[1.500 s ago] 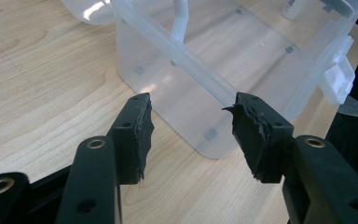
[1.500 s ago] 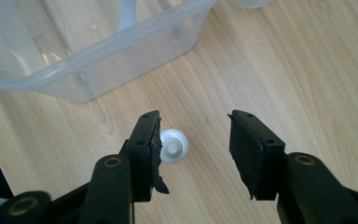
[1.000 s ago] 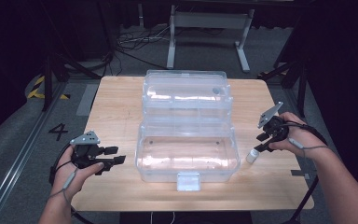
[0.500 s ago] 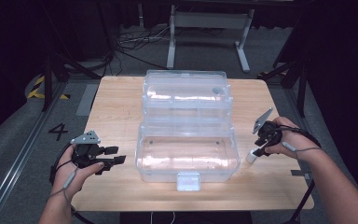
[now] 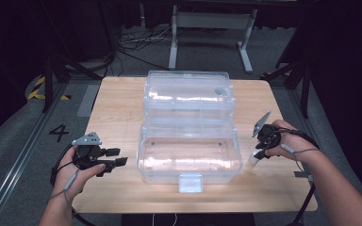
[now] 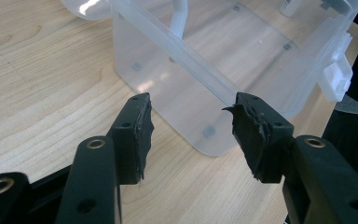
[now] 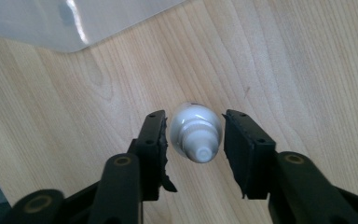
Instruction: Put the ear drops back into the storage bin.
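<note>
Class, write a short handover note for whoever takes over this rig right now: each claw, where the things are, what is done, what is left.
Left claw: open, holding nothing, on the table beside the clear box's left end.
Right claw: its jaws stand either side of the small white bottle, which is upright on the wooden table right of the box; whether they grip it yet cannot be told.
Done: box lid is open, box looks empty.
Left: probably close on the bottle, lift it and set it in the box.

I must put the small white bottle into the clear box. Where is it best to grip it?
Grip the small white bottle across its round body, below the narrow cap, coming from above as the right gripper now does. It stands upright, and its sides sit between the open jaws.
</note>
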